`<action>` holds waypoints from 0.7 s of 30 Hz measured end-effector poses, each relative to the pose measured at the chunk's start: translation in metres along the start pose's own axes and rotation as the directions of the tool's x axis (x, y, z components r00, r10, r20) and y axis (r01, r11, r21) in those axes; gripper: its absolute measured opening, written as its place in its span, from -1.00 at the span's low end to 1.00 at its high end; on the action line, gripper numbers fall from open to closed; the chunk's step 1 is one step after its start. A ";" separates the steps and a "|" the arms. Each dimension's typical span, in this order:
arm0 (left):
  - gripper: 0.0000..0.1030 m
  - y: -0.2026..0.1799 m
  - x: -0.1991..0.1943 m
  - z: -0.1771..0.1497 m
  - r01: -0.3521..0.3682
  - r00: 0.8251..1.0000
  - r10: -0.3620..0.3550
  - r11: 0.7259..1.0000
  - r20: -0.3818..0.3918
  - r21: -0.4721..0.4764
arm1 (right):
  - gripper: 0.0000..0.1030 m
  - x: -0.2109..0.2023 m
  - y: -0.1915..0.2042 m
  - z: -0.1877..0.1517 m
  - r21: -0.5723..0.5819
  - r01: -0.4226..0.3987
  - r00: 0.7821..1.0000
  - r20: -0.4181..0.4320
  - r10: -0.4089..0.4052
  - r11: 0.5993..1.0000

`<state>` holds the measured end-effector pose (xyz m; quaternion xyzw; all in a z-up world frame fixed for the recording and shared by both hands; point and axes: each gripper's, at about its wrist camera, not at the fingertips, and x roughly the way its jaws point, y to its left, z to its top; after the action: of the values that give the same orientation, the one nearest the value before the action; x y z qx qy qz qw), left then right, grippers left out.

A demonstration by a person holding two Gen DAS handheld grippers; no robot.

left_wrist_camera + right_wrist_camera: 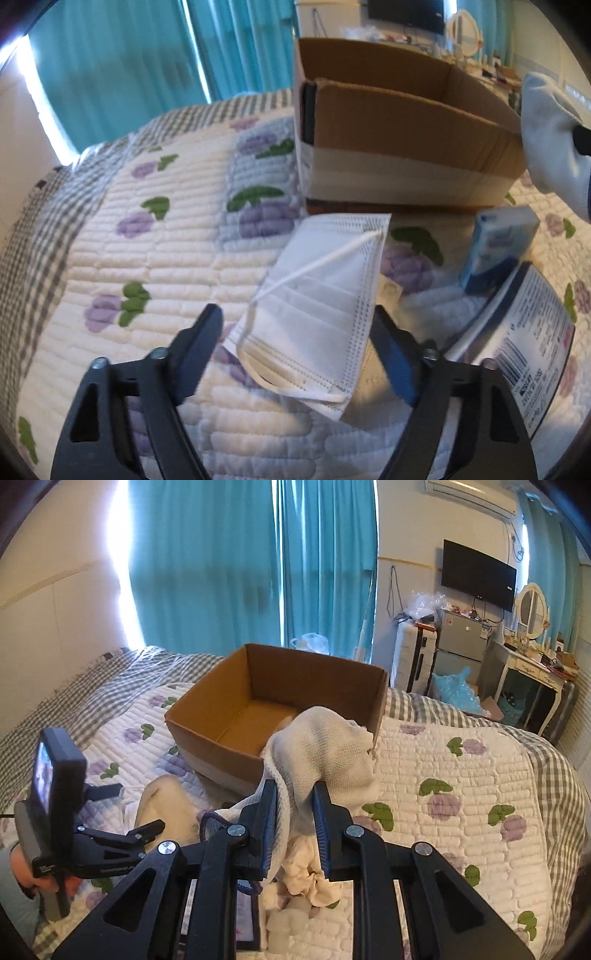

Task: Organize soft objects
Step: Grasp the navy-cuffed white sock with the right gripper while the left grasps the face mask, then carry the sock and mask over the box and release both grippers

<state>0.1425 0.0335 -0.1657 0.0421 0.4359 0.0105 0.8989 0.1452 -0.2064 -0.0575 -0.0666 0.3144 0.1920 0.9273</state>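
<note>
We take the cardboard box [258, 716] as our landmark; it stands open-topped on the quilted bed [461, 794], its floor bare where we can see it. Our right gripper [295, 823] hangs just in front of the box's near corner, jaws clenched on a white sock [325, 746]; the sock bulges up out of the jaws and its toe end hangs over the box's near rim. Below that gripper, in front of the box, a heap of cream cloth [314, 878] lies on the quilt, with a purple cord [210, 818] just beside it.

Our left gripper [295, 332] hovers in front of the box too, jaws released and spread wide; between them, though we cannot tell whether it touches either one, lies a white pleated face mask [321, 291] with its ear loop across the top, flat on the bed and near the box's front wall [388, 173]. To the mask's right, also in front of the box, rests a blue tissue pack [495, 243]; touching that, nearer us, a printed packet [524, 336] with a barcode.
</note>
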 end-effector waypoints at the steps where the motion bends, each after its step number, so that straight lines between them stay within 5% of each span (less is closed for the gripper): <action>1: 0.23 0.001 -0.003 -0.001 0.003 1.000 -0.003 1.000 0.010 -0.004 | -0.64 0.000 0.002 -0.001 -0.012 0.006 1.000 0.000 -0.006 1.000; 7: -0.82 -0.003 -0.036 0.001 -0.008 0.996 0.007 1.000 0.088 0.013 | -0.64 -0.005 0.009 -0.003 -0.031 0.015 1.000 0.002 -0.015 0.999; 12: -0.99 -0.006 -0.068 0.009 0.016 0.993 -0.019 1.000 0.119 0.025 | -0.64 -0.024 0.017 -0.001 -0.032 0.011 1.000 0.023 -0.010 0.999; 21: -0.92 -0.016 -0.116 0.025 0.017 0.980 -0.038 0.994 0.196 0.108 | -0.64 -0.081 0.029 0.011 -0.035 -0.001 0.996 0.093 0.004 0.999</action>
<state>0.0900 0.0091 -0.0605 0.0843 0.3451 -0.0292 0.9343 0.0808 -0.2029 0.0005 -0.0732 0.2676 0.2016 0.9394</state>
